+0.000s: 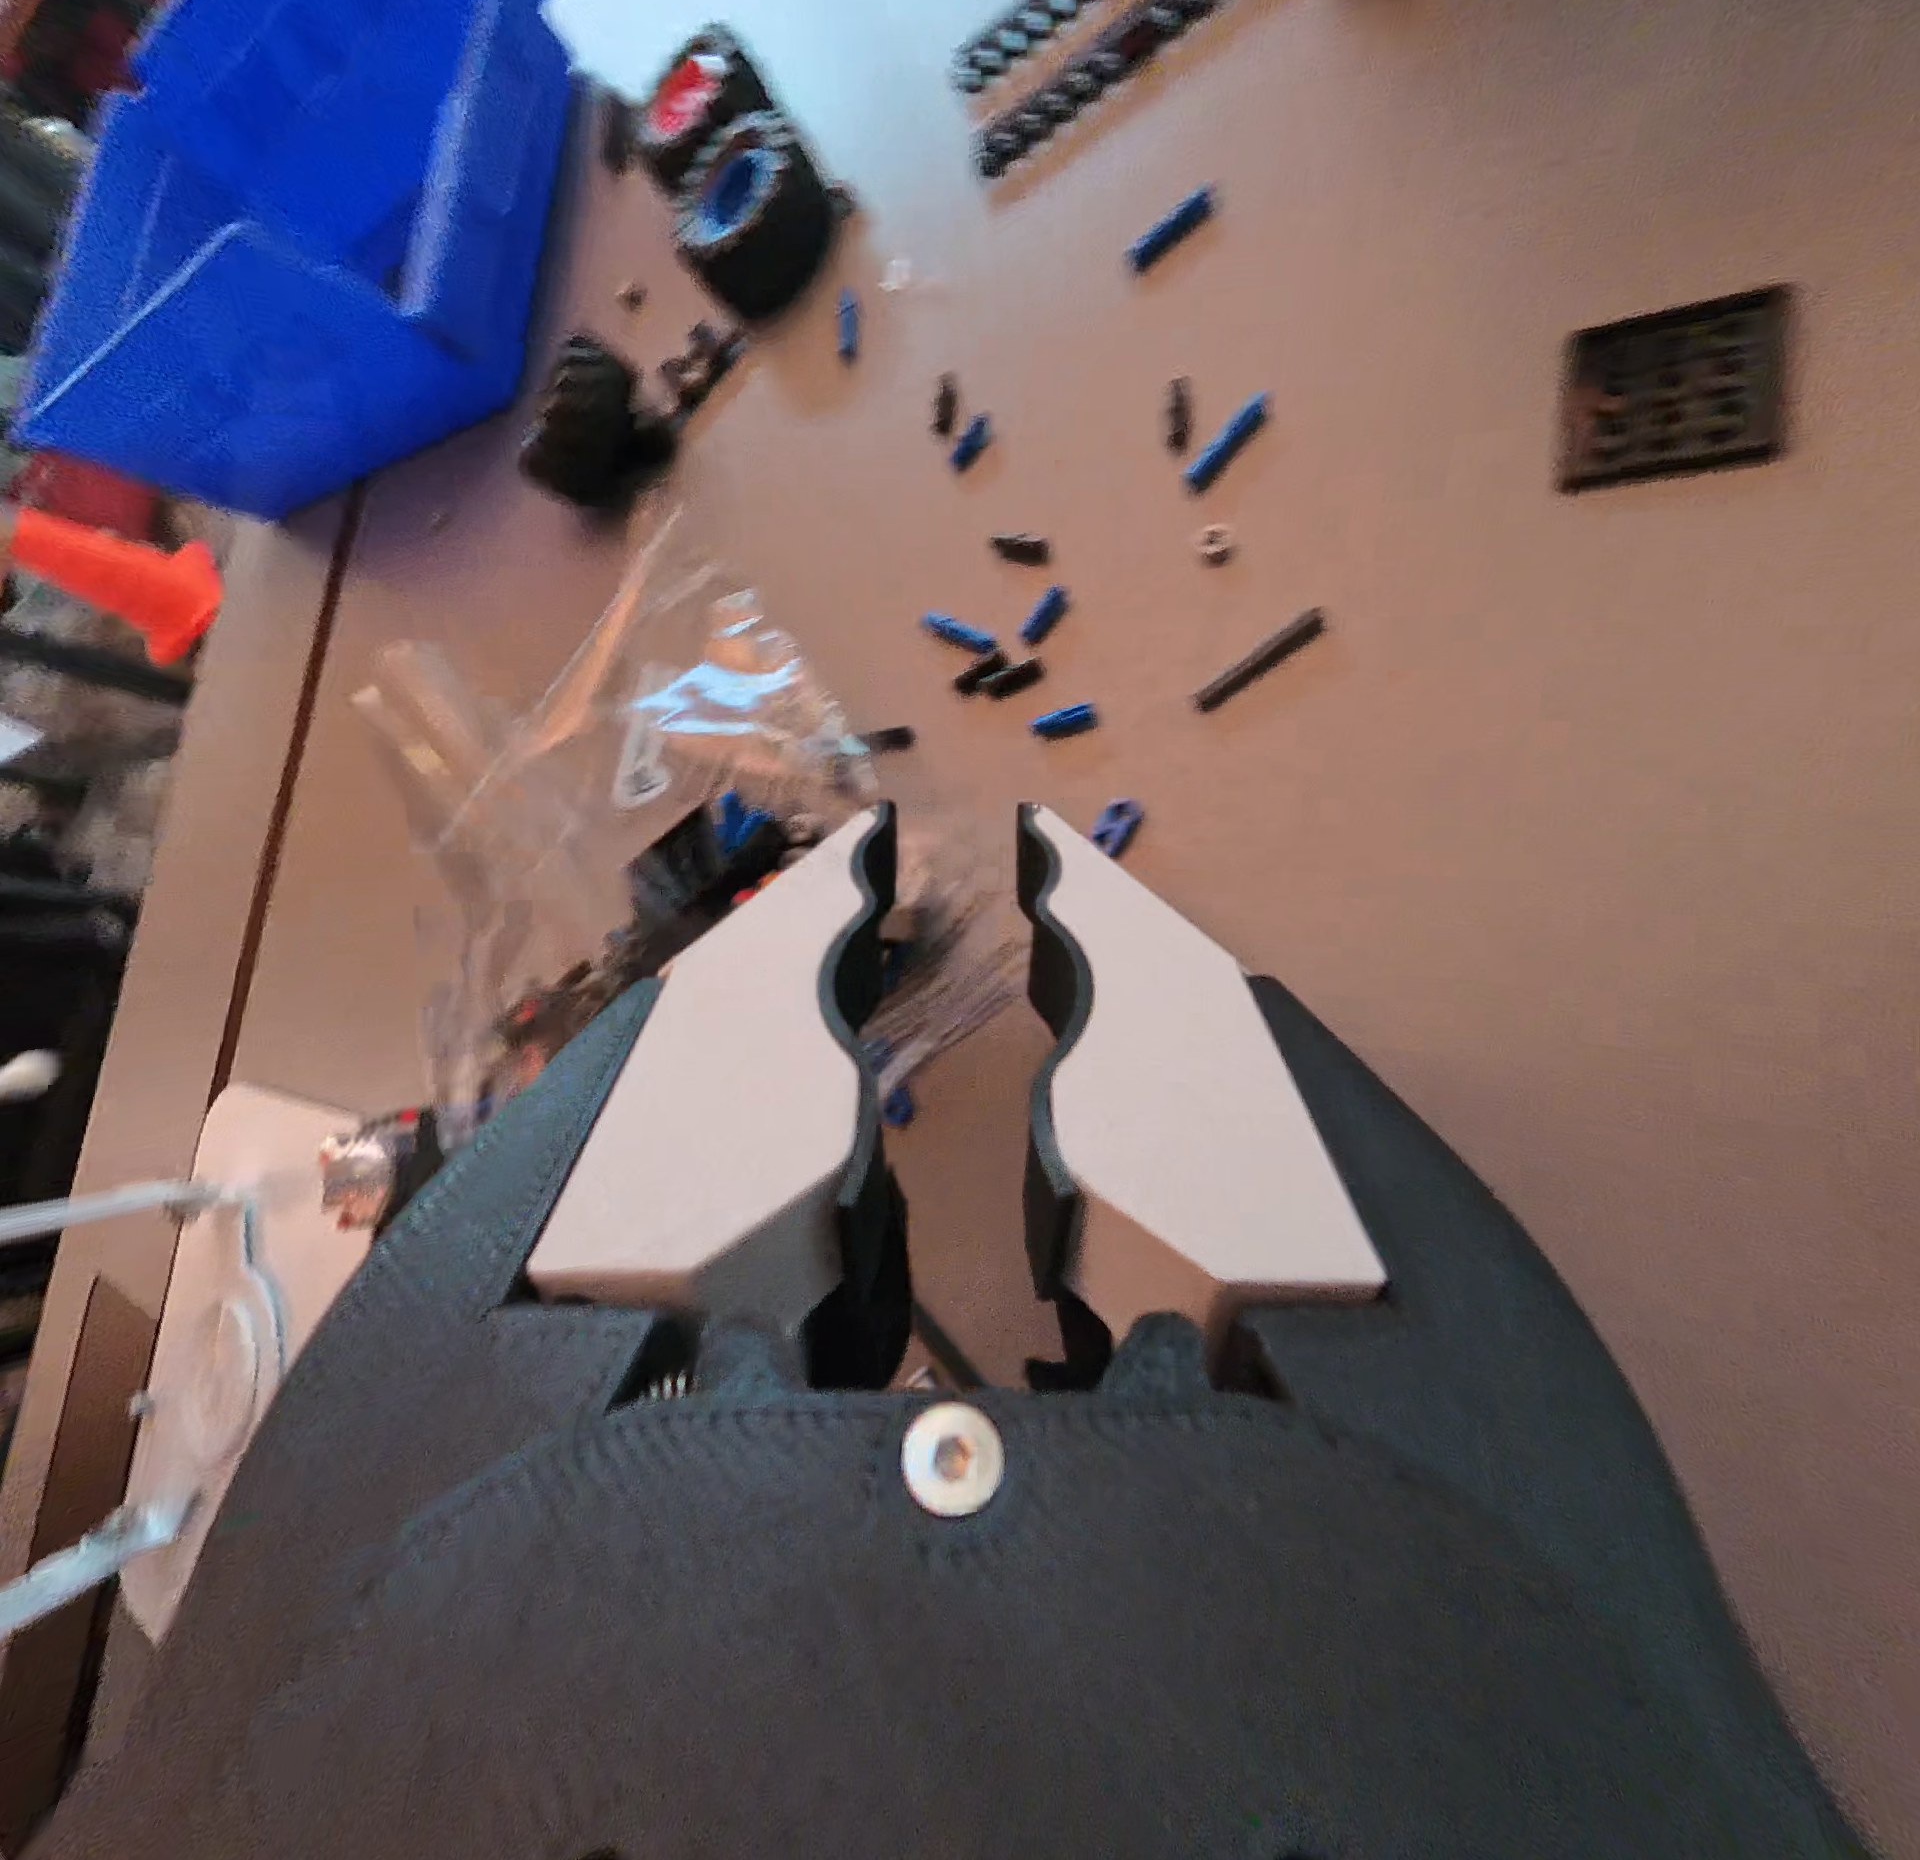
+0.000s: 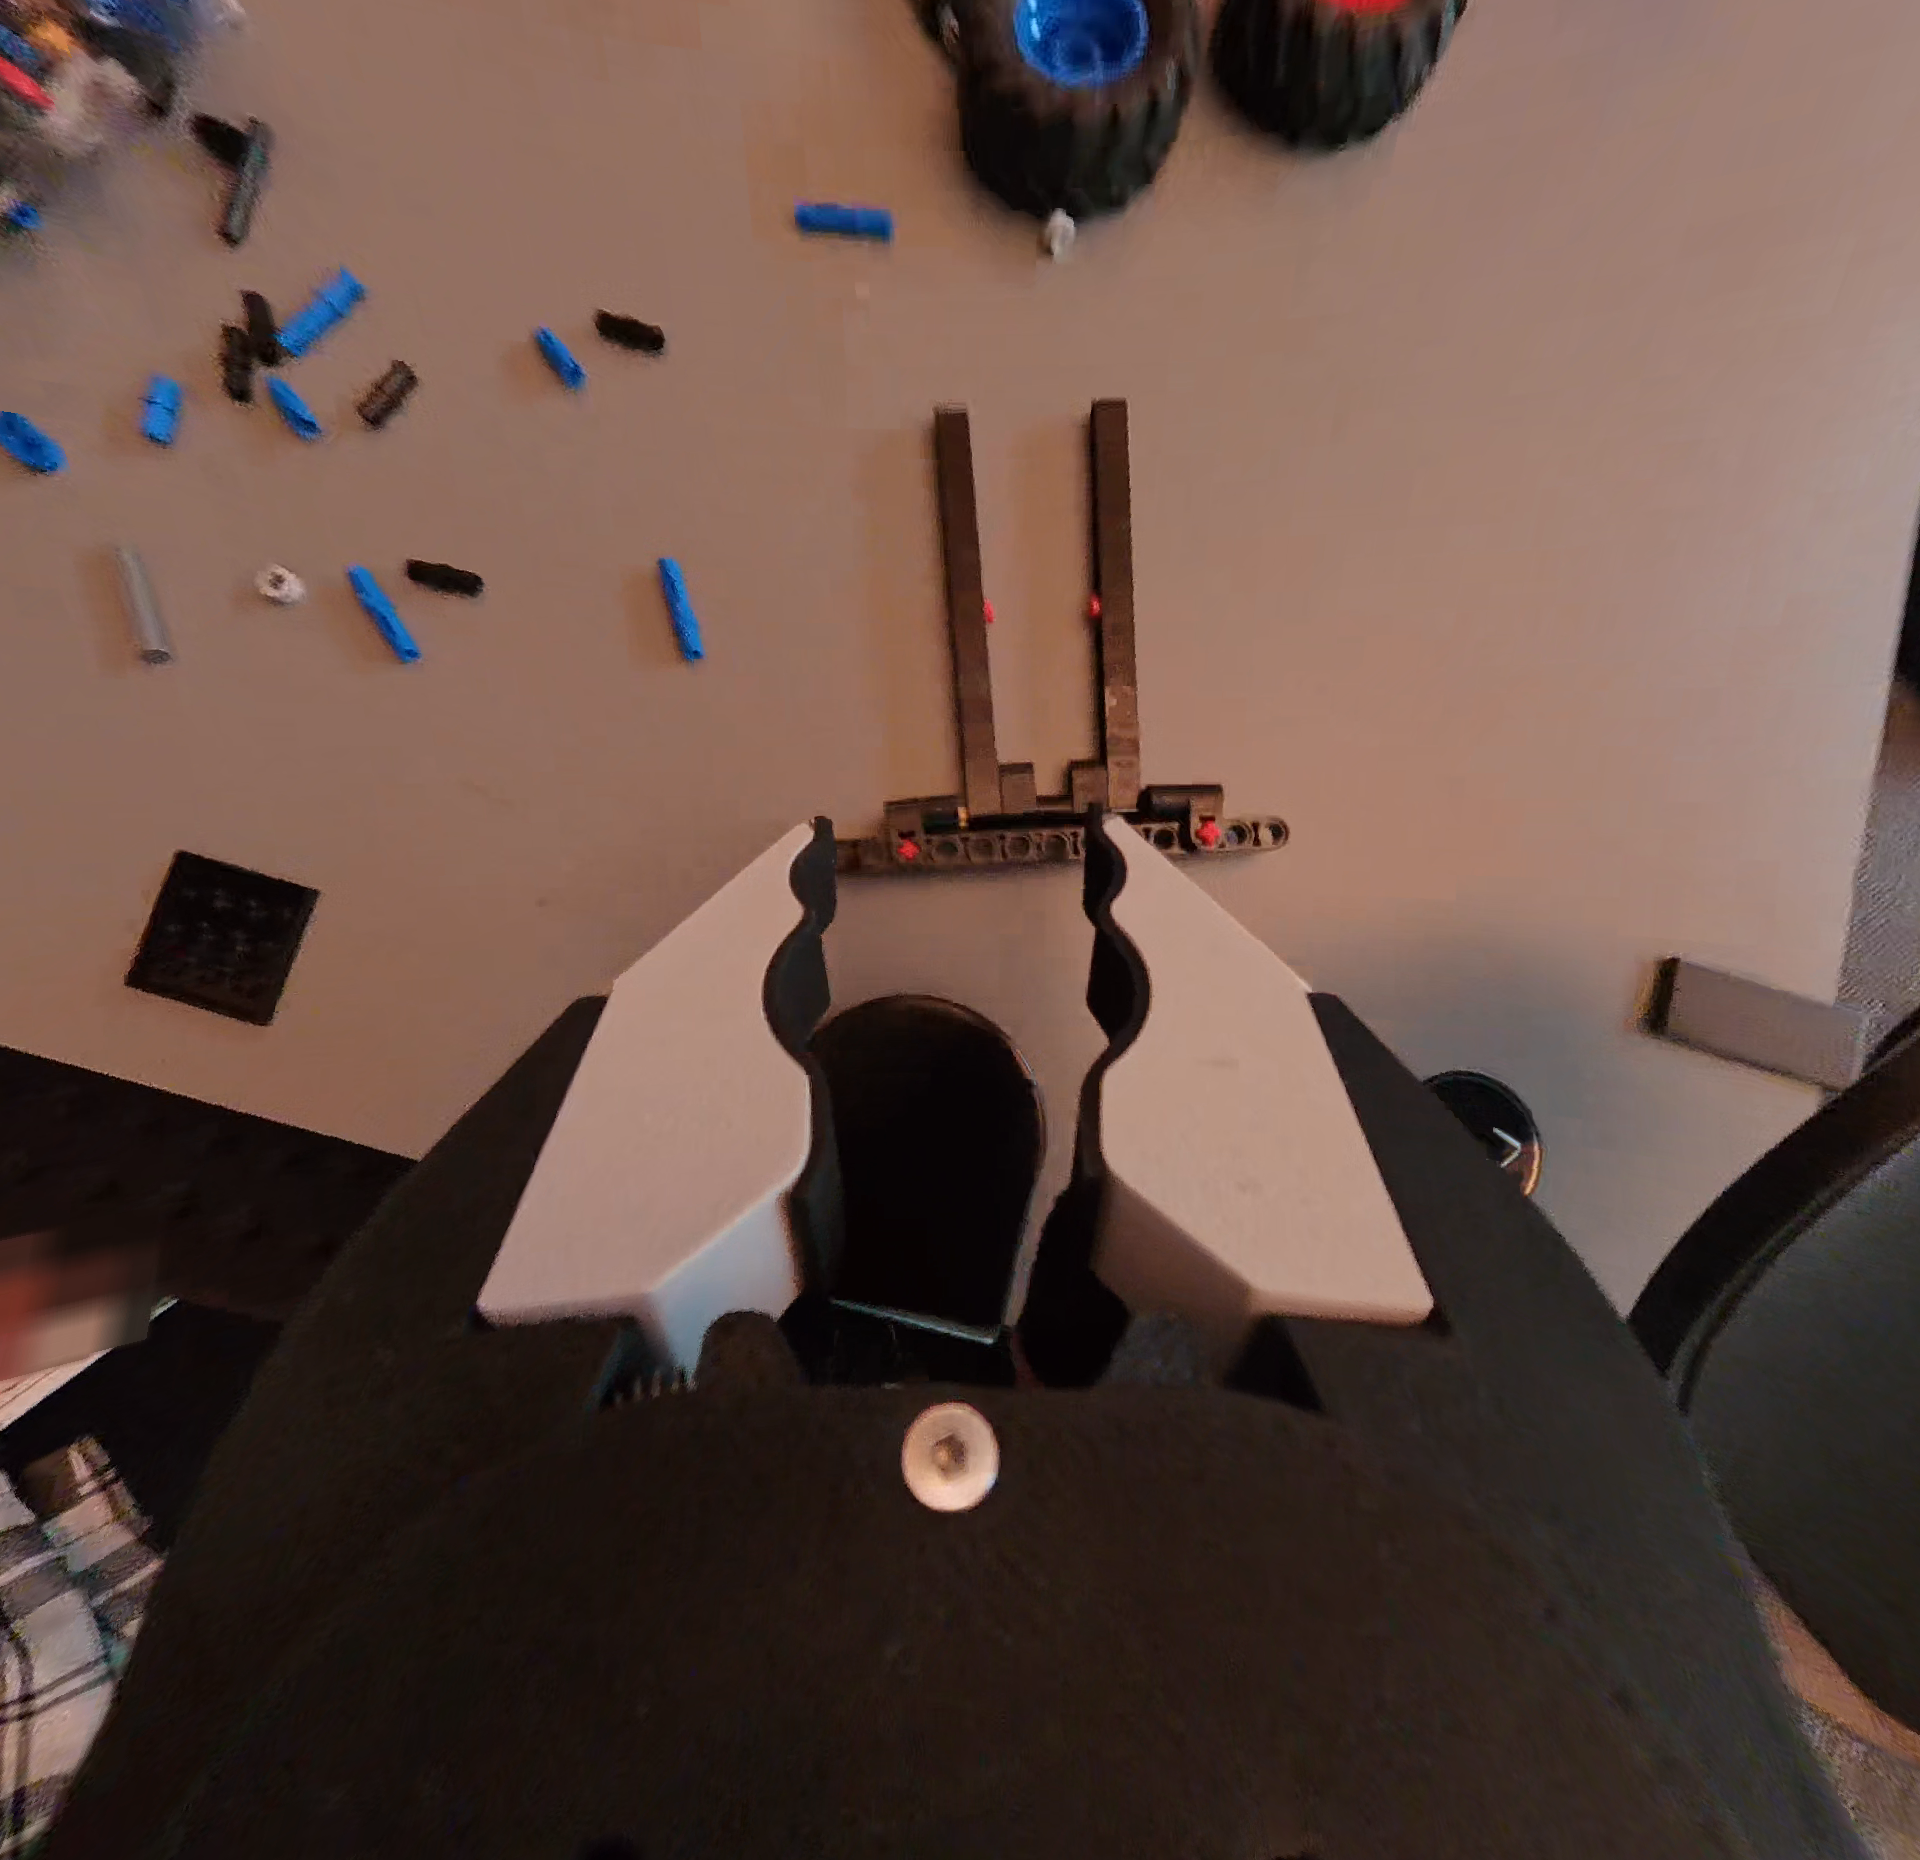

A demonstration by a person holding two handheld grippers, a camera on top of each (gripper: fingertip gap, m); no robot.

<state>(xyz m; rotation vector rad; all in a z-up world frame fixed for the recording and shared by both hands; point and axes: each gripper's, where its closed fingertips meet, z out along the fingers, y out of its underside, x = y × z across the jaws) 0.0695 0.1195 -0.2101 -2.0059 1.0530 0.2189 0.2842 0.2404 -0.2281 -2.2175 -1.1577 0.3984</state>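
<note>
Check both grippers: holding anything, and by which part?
Nothing is held. The left gripper is open over a clear plastic bag; the right gripper is open, tips at the crossbar of a black beam frame, not clamping it.

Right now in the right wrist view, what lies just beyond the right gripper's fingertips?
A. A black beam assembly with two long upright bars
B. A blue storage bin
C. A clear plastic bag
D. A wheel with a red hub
A. The right gripper, open and empty, points at the black beam assembly lying flat on the table, its crossbar right at the fingertips.
</note>
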